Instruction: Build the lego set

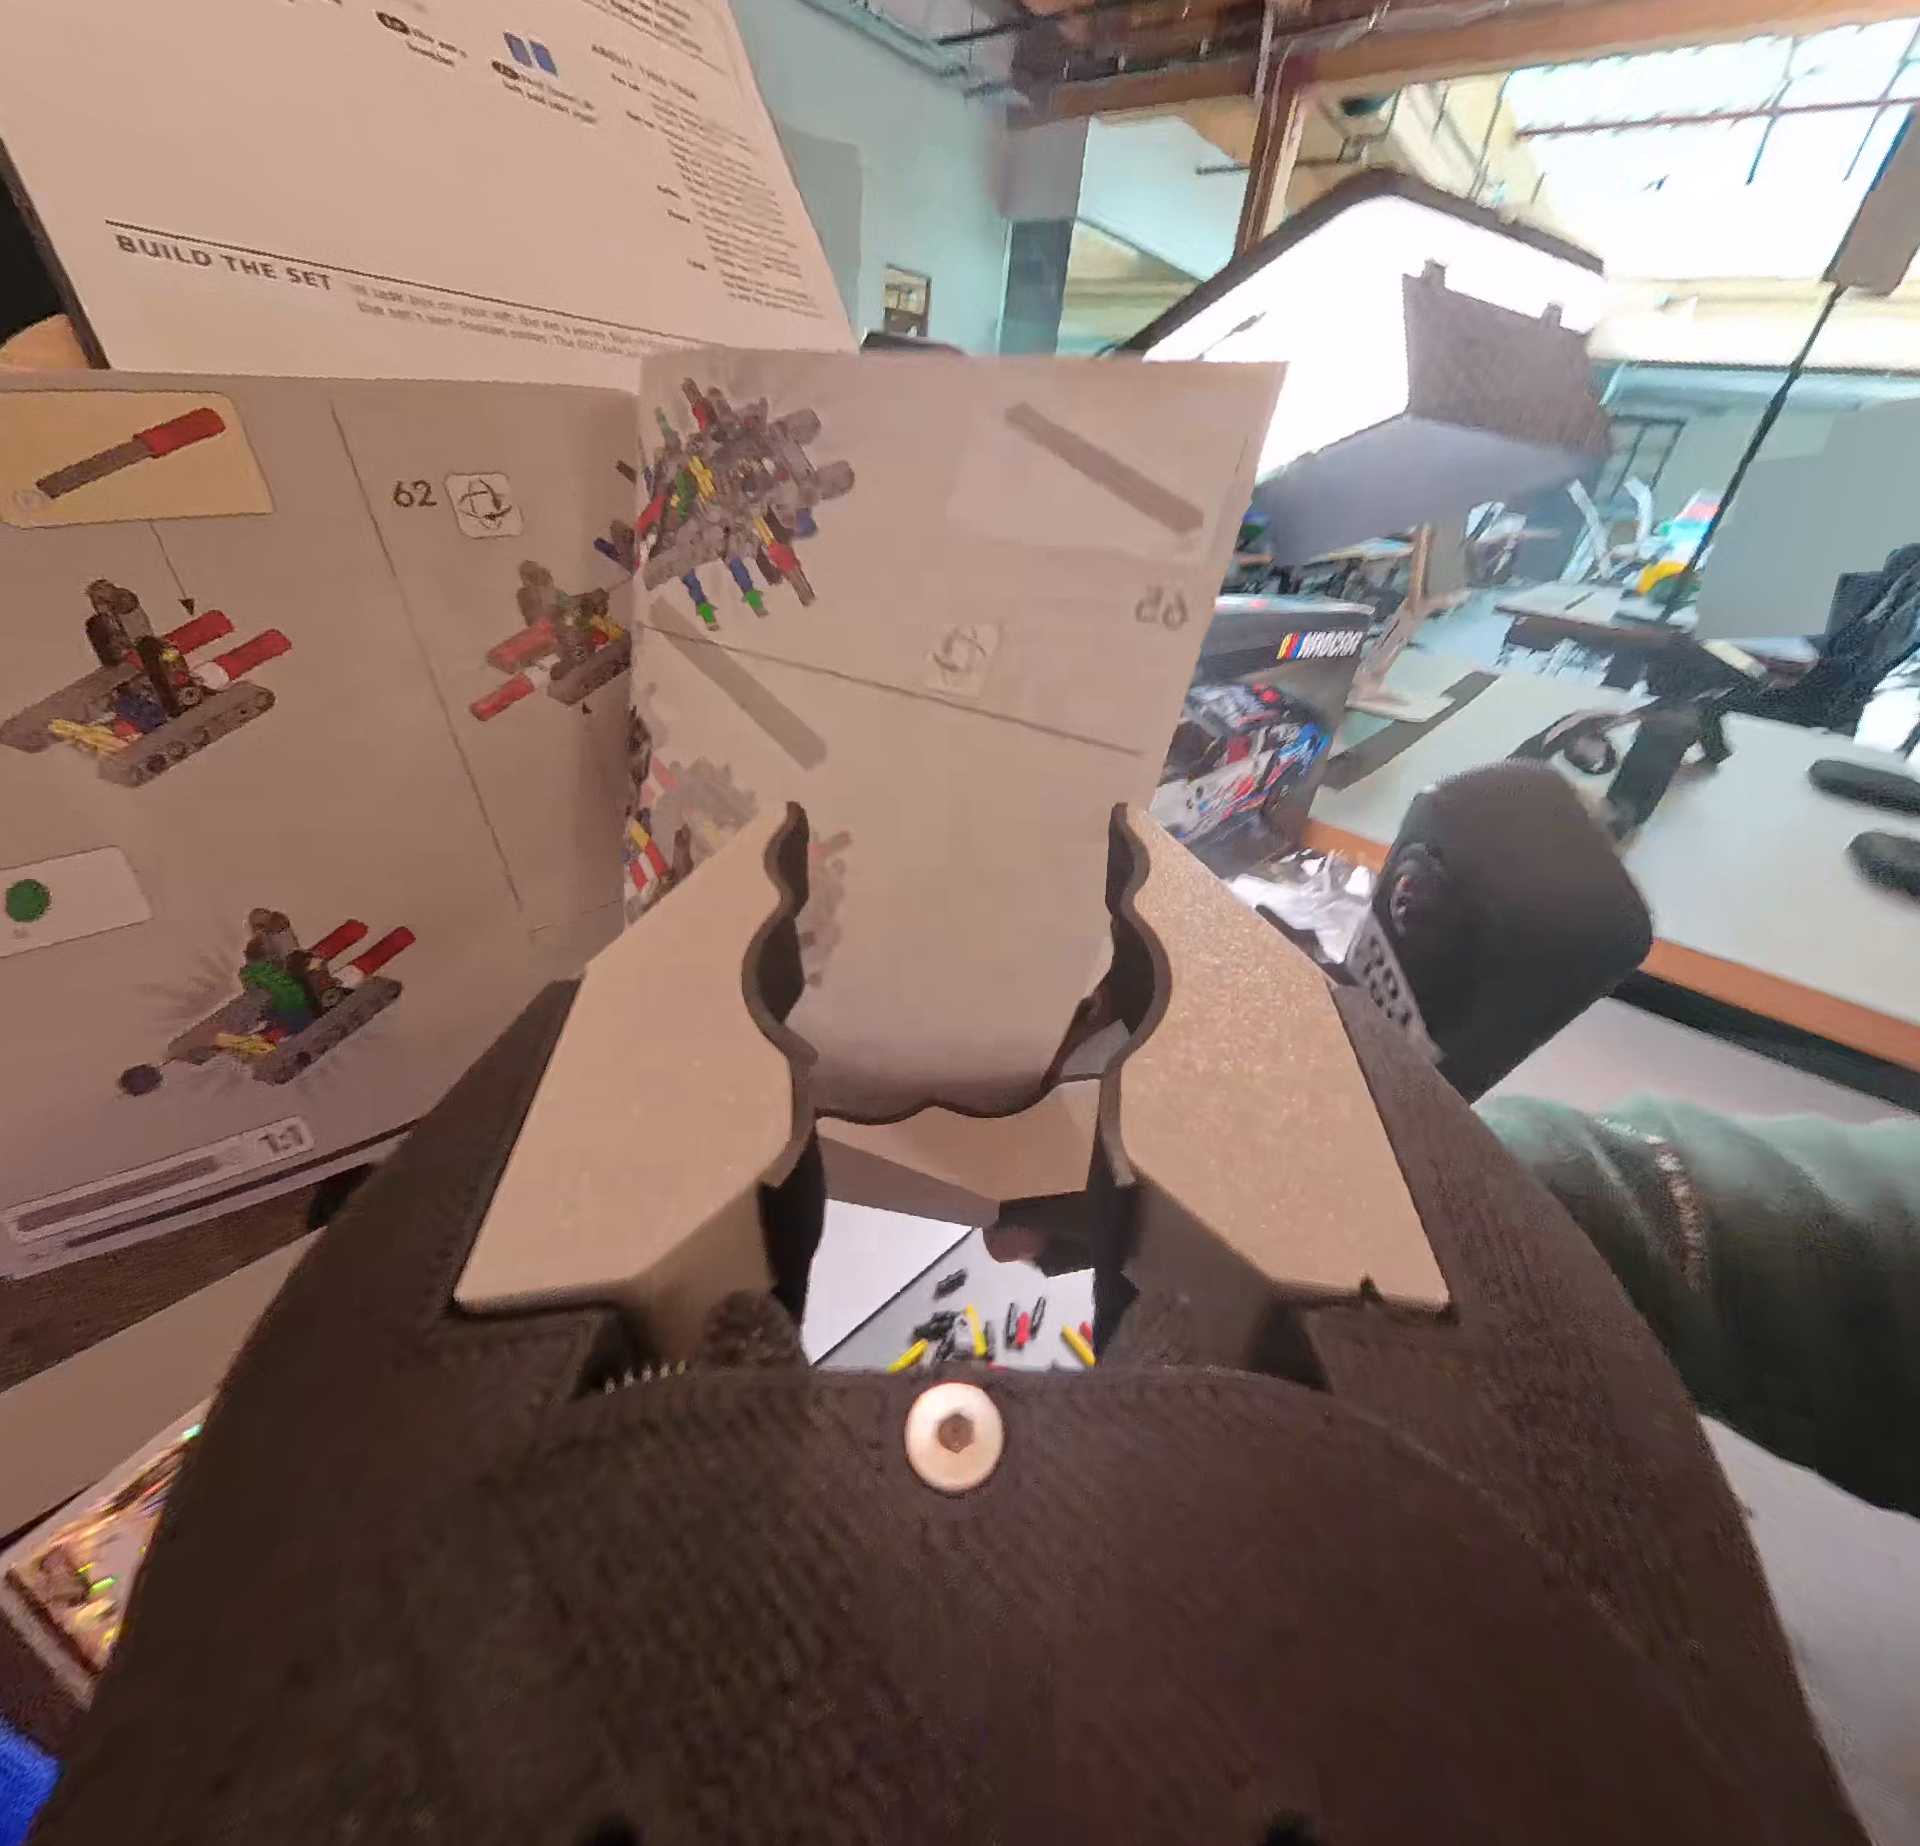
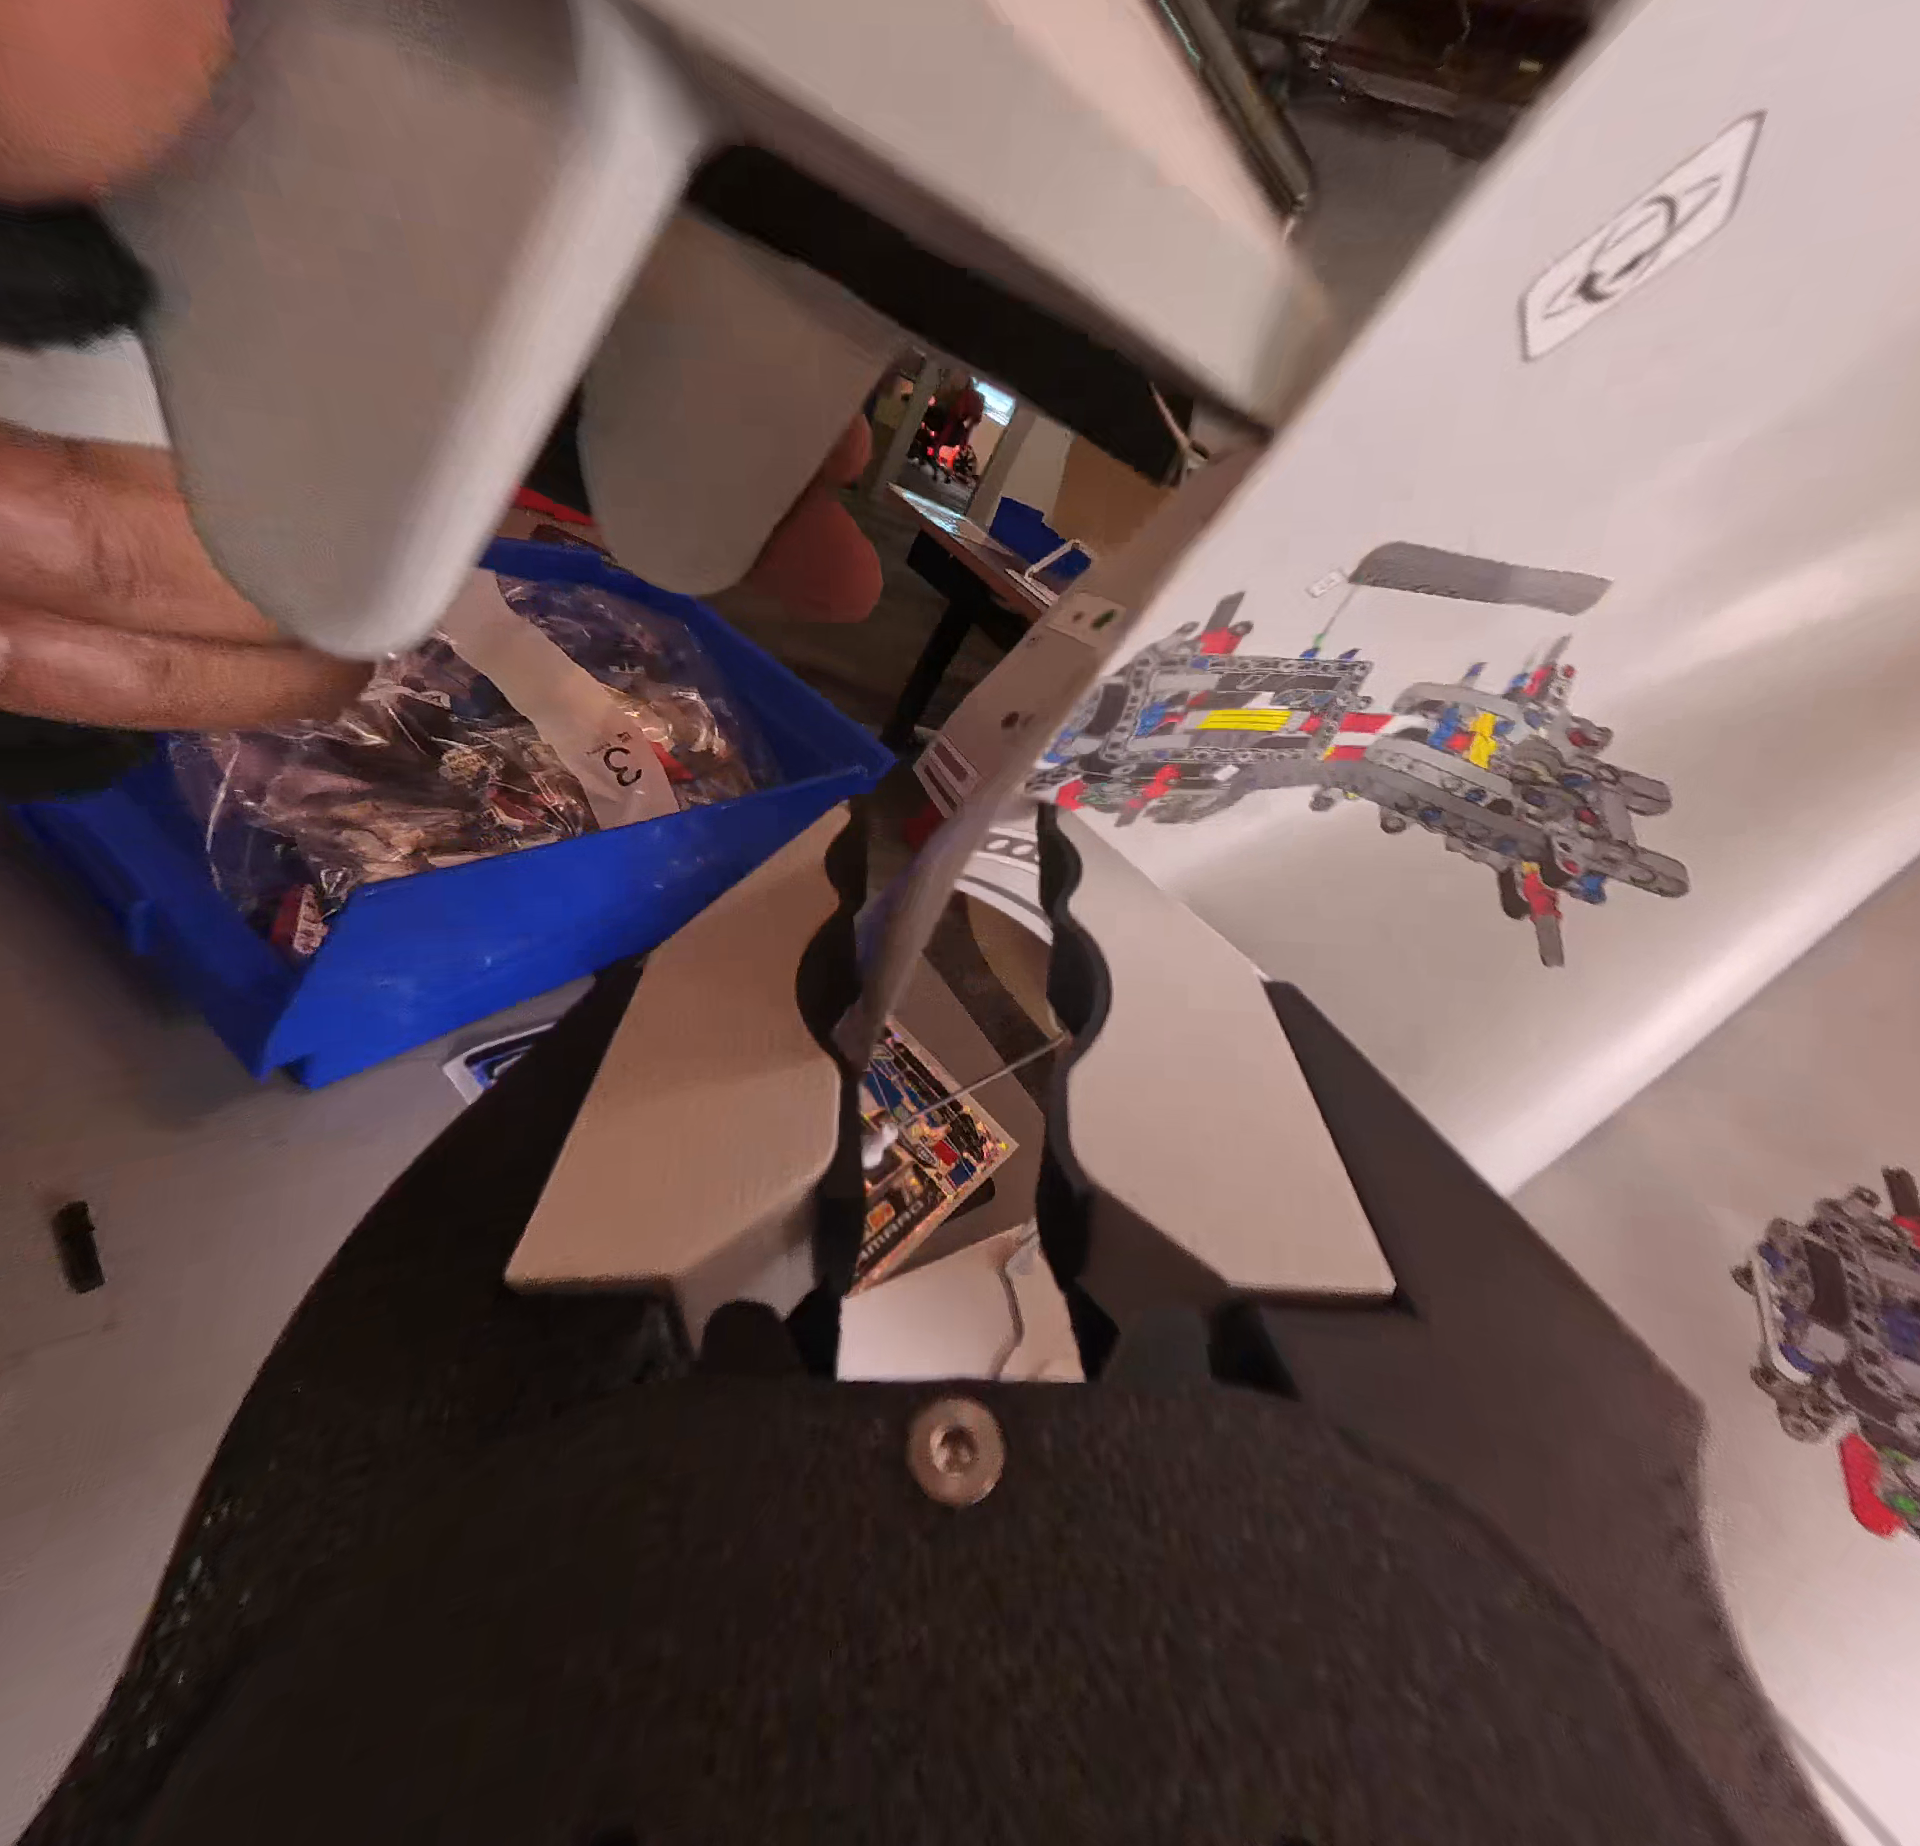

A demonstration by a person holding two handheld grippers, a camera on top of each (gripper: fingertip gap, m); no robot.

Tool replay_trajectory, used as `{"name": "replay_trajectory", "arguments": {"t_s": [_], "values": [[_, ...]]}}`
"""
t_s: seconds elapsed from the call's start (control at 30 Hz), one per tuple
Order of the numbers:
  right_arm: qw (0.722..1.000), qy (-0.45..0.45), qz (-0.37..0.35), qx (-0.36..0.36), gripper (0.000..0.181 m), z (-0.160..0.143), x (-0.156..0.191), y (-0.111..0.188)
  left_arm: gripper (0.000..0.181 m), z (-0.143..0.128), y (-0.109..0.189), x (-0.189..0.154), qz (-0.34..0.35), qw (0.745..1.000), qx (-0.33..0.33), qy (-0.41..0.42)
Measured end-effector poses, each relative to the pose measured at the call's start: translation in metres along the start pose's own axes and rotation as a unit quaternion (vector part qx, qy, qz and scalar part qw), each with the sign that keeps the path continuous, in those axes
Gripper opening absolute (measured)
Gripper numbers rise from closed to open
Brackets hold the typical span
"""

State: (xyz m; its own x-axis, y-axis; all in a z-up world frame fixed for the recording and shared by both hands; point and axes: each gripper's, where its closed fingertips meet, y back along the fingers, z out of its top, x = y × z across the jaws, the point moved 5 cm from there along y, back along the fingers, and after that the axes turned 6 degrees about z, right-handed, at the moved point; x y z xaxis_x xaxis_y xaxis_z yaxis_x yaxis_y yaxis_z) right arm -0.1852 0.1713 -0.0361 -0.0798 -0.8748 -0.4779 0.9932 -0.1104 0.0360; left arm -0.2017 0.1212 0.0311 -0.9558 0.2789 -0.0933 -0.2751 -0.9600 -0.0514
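Observation:
The instruction booklet (image 1: 312,757) stands open in front of me, propped upright. One page (image 1: 935,570) is lifted away from it. My left gripper (image 1: 958,830) is open and empty, with the lifted page just beyond its fingertips. In the right wrist view my right gripper (image 2: 943,820) is open. The edge of that page (image 2: 1455,549) runs between its jaws and touches the left finger (image 2: 727,1017). The left gripper's grey fingers (image 2: 416,290) and a hand loom close at upper left. Several small loose Lego pieces (image 1: 977,1329) lie on the table below.
A blue bin (image 2: 582,923) with bags of parts sits left of the right gripper. A shiny sticker sheet (image 2: 925,1142) lies under the page. A printed sheet (image 1: 416,134) stands behind the booklet. The set's box (image 1: 1247,736) is at the back. A small black piece (image 2: 78,1246) lies at left.

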Motion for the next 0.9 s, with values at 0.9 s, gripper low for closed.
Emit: {"name": "replay_trajectory", "arguments": {"t_s": [0.9], "values": [[0.991, 0.016, 0.126, 0.037, 0.076, 0.009, 0.044, -0.035, 0.0, -0.036, 0.027, 0.08, 0.178, 0.981, 0.061, -0.057]]}}
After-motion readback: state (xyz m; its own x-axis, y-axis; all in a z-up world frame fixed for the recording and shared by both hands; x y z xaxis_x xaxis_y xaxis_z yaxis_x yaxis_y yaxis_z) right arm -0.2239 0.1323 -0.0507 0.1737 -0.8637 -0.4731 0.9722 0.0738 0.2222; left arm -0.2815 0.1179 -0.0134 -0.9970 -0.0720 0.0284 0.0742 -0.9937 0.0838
